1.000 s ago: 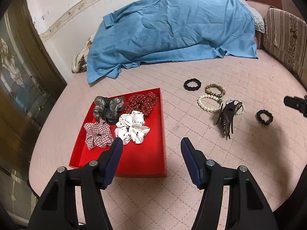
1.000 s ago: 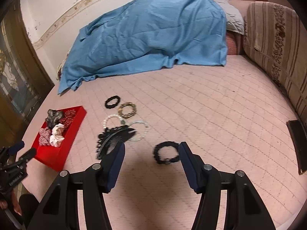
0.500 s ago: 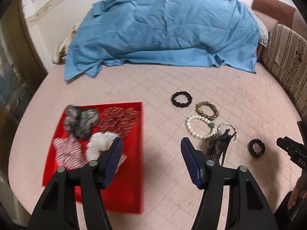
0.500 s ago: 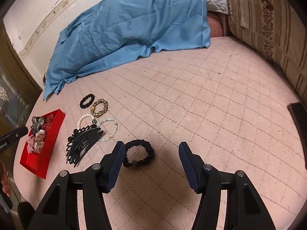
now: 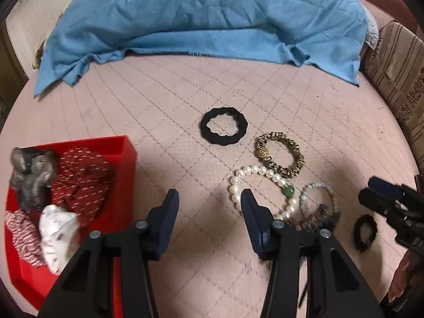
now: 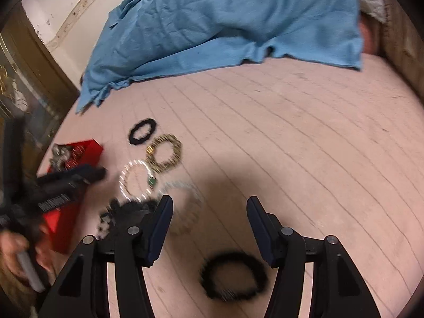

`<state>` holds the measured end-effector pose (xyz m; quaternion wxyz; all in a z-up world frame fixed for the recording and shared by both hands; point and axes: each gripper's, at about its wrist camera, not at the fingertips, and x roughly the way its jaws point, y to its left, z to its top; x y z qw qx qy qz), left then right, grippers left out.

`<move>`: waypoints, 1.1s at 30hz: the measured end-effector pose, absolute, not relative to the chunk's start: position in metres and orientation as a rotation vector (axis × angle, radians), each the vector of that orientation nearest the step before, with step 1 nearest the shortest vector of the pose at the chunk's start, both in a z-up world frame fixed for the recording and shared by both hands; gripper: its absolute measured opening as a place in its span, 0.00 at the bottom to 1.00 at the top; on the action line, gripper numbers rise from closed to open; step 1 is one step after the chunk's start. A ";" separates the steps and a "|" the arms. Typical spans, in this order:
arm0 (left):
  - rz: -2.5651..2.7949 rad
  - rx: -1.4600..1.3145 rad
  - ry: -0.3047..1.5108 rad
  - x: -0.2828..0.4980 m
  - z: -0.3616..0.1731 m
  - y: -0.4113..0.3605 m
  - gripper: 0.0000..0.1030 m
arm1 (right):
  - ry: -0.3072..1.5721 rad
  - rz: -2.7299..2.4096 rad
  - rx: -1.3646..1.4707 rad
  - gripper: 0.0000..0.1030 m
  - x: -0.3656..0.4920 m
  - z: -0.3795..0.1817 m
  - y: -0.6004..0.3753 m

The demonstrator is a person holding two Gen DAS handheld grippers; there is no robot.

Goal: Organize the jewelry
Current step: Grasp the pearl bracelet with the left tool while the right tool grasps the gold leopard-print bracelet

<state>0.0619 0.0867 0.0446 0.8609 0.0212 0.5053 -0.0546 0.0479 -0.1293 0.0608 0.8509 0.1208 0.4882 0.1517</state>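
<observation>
My left gripper (image 5: 209, 198) hovers over the pink quilted bed, its jaws closing on nothing, with a pearl bracelet (image 5: 254, 171) just past its right finger. Beyond lie a black scrunchie (image 5: 224, 126), a leopard-print scrunchie (image 5: 281, 153) and a pale bead bracelet (image 5: 316, 192). A dark claw clip (image 5: 314, 216) is partly hidden behind that finger. My right gripper (image 6: 209, 204) is open, and a small black hair tie (image 6: 234, 275) lies on the bed between its fingers, untouched. The red tray (image 5: 124, 175) at the left holds several fabric scrunchies.
A blue blanket (image 5: 206, 16) covers a heap at the far side of the bed. A striped cushion (image 5: 397, 79) borders the right edge. A dark glazed door (image 6: 23, 84) stands at the left. A hand (image 6: 16, 241) holds the left gripper (image 6: 92, 173) beside the tray.
Both grippers dropped closer to the bed. The left swung right from the tray toward the bracelets and its jaws narrowed. The black hair tie now lies between the right fingers.
</observation>
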 end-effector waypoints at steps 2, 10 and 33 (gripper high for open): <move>-0.119 0.048 1.071 0.067 0.037 0.084 0.46 | 1.039 0.341 0.252 0.60 0.062 0.060 -0.119; -0.141 0.088 1.067 0.080 0.020 0.071 0.36 | 1.107 0.371 0.157 0.49 0.109 0.037 -0.078; -0.193 -0.001 0.980 0.058 0.055 0.080 0.09 | 1.019 0.274 0.143 0.07 0.104 0.060 -0.085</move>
